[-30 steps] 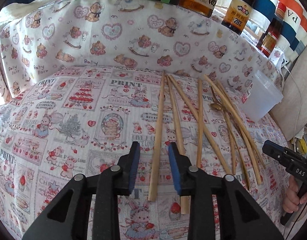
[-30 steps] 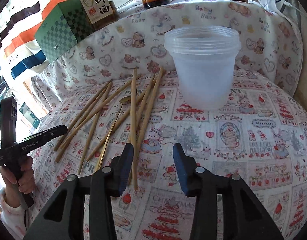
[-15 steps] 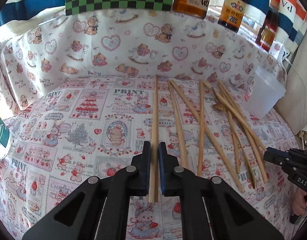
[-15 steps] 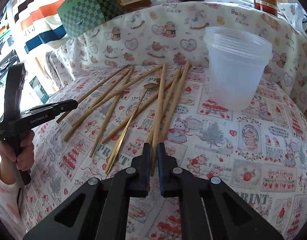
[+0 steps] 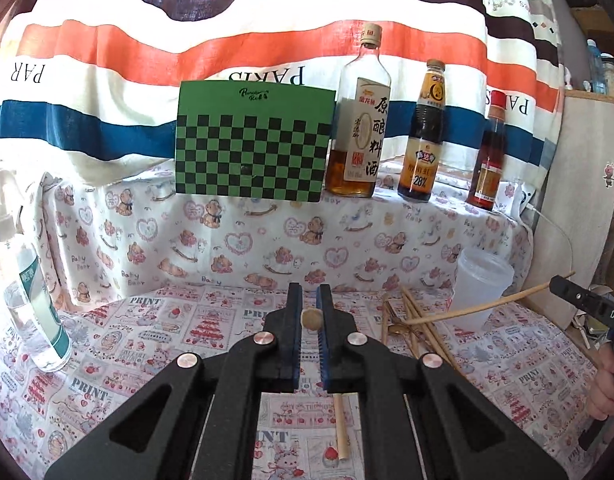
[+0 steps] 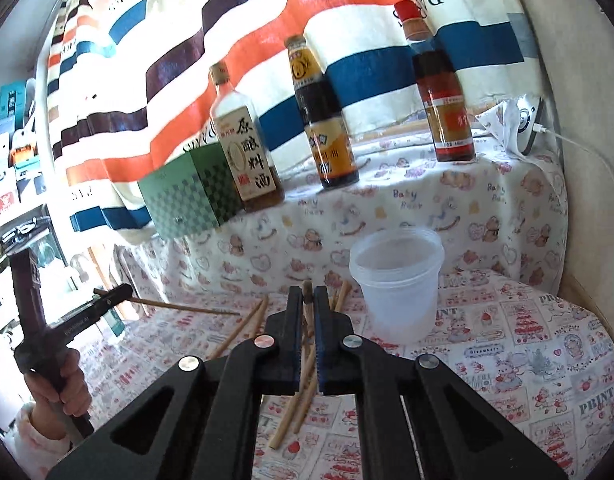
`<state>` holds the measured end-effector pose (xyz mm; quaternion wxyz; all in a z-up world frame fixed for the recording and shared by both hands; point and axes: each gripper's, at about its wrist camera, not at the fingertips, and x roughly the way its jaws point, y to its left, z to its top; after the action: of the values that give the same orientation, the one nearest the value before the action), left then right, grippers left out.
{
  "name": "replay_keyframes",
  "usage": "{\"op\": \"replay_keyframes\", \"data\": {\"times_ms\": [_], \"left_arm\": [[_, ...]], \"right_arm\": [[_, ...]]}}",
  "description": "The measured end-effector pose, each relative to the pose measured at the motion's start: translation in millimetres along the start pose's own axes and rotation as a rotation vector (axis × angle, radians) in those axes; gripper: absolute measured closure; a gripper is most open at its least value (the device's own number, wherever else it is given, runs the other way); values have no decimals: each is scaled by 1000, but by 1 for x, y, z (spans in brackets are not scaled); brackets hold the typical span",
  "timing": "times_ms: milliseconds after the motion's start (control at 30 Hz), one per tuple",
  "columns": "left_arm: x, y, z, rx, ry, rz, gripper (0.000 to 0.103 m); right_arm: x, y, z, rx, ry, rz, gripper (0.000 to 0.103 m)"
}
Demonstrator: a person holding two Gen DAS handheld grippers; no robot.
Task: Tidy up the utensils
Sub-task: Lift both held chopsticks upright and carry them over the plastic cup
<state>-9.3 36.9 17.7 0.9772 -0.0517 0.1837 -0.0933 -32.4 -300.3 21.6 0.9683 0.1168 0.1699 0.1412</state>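
My left gripper (image 5: 309, 300) is shut on a wooden chopstick (image 5: 311, 319), lifted off the table and seen end-on; it also shows from the side in the right wrist view (image 6: 179, 306). My right gripper (image 6: 305, 300) is shut on another chopstick (image 6: 307, 294), seen from the side in the left wrist view (image 5: 483, 306). Several more chopsticks (image 6: 295, 400) and a gold spoon (image 5: 397, 329) lie on the printed cloth. A clear plastic cup (image 6: 397, 284) stands right of my right gripper and appears in the left wrist view (image 5: 481, 286).
On the raised ledge behind stand a green checkered box (image 5: 253, 142) and three sauce bottles (image 5: 359, 120). A spray bottle (image 5: 23, 280) stands at the far left. A striped cloth hangs behind. A white cable (image 6: 611, 184) runs along the right wall.
Both grippers closed on a chopstick each, then lifted them off the table and tilted up, so the views now face the ledge and the bottles.
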Motion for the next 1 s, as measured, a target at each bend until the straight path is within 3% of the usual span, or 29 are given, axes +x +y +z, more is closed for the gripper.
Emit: {"op": "replay_keyframes", "data": {"times_ms": [100, 200, 300, 433, 500, 567, 733, 767, 867, 1000], "left_arm": [[-2, -7, 7, 24, 3, -6, 97], [-1, -22, 22, 65, 37, 16, 97], [6, -44, 40, 145, 78, 70, 97], [14, -73, 66, 254, 60, 138, 97], [18, -82, 83, 272, 56, 153, 97], [20, -89, 101, 258, 59, 124, 97], [26, -121, 128, 238, 17, 31, 97], [27, -128, 131, 225, 10, 7, 97], [37, -157, 136, 217, 2, -33, 97], [52, -196, 138, 219, 6, -91, 97]], "right_arm": [[-15, 5, 14, -14, -49, -11, 97], [-21, 8, 34, 2, -42, -19, 97], [-22, 17, 57, -28, -46, -39, 97], [-1, 32, 97, -109, 63, -163, 97], [6, 33, 114, -100, 51, -164, 97], [7, 31, 127, -90, 8, -170, 97], [-13, 9, 143, -25, -198, -82, 97], [-17, 4, 144, -26, -227, -95, 97], [-26, -5, 152, -75, -288, -243, 97], [-30, -39, 156, 50, -314, -221, 97]]}}
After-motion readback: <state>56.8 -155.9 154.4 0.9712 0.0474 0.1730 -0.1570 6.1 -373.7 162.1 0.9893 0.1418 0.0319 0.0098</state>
